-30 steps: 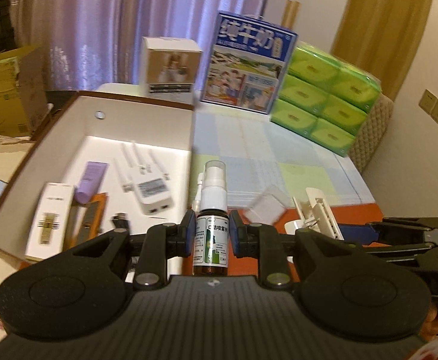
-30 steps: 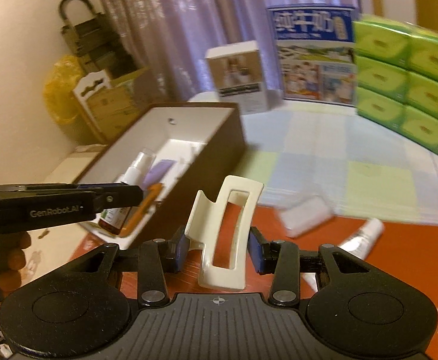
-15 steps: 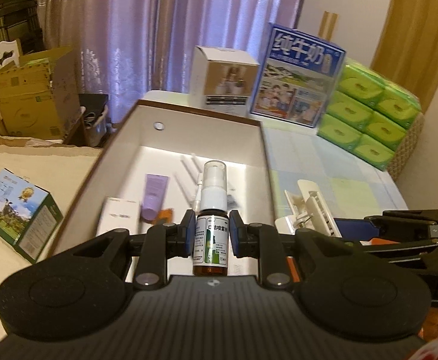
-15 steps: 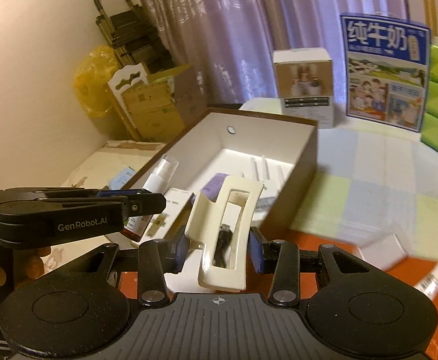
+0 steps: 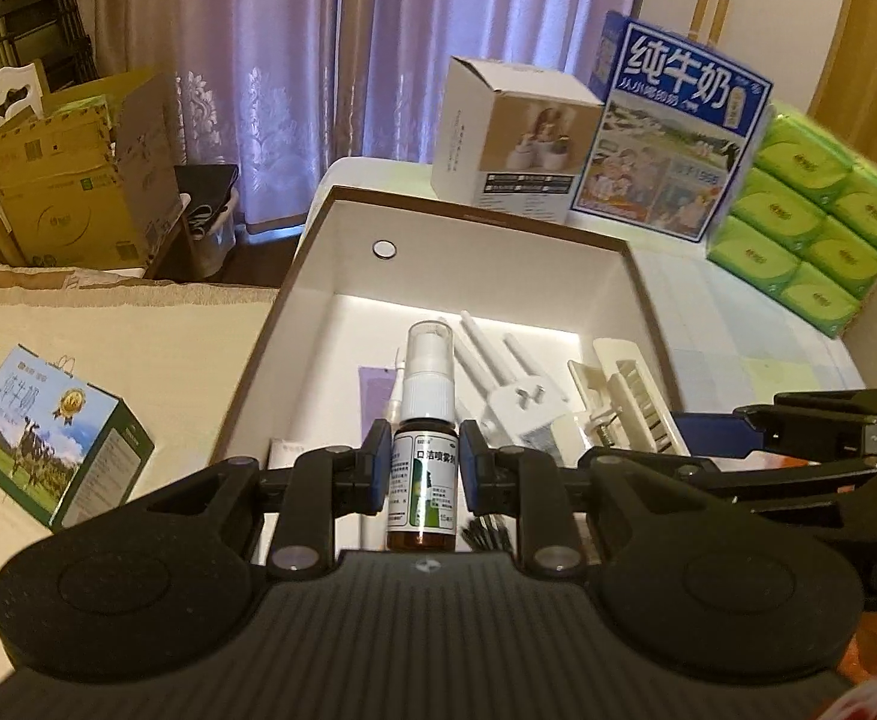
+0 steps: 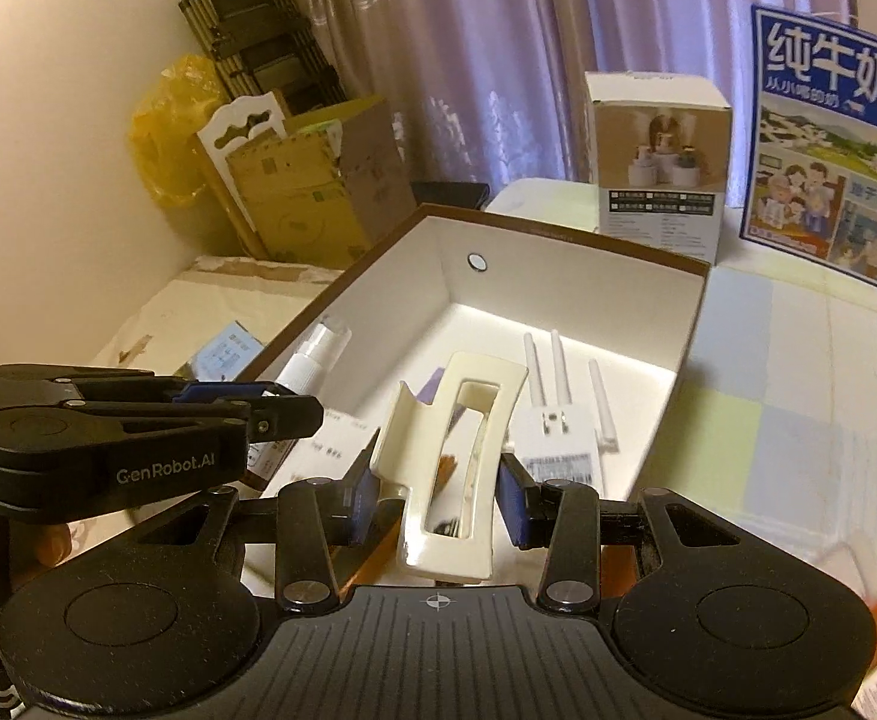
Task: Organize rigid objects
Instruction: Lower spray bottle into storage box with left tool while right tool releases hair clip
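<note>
Above the open box (image 5: pixel 342 204), the left gripper (image 5: pixel 420 468) clamps an upright spray bottle (image 5: pixel 423 450); beside it the right gripper (image 6: pixel 438 492) grips a cream hair clip (image 6: pixel 450 468). A white router (image 6: pixel 558 438) lies inside the box.

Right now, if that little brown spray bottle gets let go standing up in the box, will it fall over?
Probably. The spray bottle is tall and narrow with a small base, so it may tip. Being round, it could then roll toward the white antenna gadget. It looks rigid: the left gripper pinches its sides without denting them.
</note>
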`<action>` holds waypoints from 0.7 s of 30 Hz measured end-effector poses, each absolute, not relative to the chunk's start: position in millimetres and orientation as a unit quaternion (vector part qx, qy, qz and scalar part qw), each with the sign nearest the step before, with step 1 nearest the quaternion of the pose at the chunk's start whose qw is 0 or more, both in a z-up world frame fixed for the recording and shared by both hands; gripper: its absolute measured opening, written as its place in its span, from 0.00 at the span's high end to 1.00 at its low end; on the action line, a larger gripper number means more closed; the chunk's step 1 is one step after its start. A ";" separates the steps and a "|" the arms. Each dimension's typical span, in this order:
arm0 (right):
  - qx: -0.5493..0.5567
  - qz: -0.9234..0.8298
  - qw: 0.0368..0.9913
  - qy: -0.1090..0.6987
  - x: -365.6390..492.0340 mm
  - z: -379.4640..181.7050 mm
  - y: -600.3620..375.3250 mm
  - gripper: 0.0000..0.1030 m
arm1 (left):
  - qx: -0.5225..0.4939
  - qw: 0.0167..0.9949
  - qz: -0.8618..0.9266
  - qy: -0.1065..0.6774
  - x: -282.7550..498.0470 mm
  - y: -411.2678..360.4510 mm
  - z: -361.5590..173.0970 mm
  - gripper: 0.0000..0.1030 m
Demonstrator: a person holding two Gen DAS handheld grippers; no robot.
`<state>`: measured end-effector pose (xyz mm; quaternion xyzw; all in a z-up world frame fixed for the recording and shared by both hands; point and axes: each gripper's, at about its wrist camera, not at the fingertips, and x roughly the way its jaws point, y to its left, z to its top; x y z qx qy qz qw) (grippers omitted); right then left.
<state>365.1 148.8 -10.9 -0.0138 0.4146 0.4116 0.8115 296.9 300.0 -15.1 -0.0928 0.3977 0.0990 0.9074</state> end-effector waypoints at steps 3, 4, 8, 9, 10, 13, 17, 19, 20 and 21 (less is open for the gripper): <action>-0.021 0.407 0.812 0.418 380.3 -18.1 162.4 0.63 | -0.087 0.903 0.097 0.409 315.0 311.9 -22.9 0.81; -0.024 0.406 0.811 0.420 385.7 -21.2 167.5 0.63 | -0.084 0.901 0.096 0.414 321.8 315.8 -25.9 0.81; -0.029 0.399 0.809 0.430 403.8 -30.3 181.5 0.63 | -0.073 0.896 0.094 0.428 342.9 328.7 -36.4 0.81; -0.029 0.397 0.808 0.434 408.5 -33.3 184.7 0.63 | -0.071 0.895 0.094 0.431 347.9 331.6 -39.2 0.81; -0.029 0.394 0.807 0.438 413.5 -35.9 187.9 0.63 | -0.069 0.893 0.093 0.435 353.2 334.5 -41.6 0.81; -0.028 0.388 0.805 0.448 428.3 -43.3 195.8 0.63 | -0.062 0.891 0.090 0.441 366.6 340.4 -47.3 0.81; -0.023 0.378 0.802 0.462 443.9 -52.0 204.0 0.63 | -0.054 0.888 0.086 0.448 382.0 346.4 -52.3 0.81; -0.019 0.373 0.801 0.468 450.1 -56.0 206.6 0.63 | -0.050 0.887 0.084 0.450 389.6 348.9 -55.1 0.81; -0.018 0.372 0.801 0.469 451.7 -57.3 208.1 0.63 | -0.049 0.887 0.083 0.452 392.6 349.6 -56.6 0.81; -0.018 0.370 0.801 0.471 453.6 -58.8 209.3 0.63 | -0.048 0.887 0.083 0.453 396.2 349.8 -57.5 0.81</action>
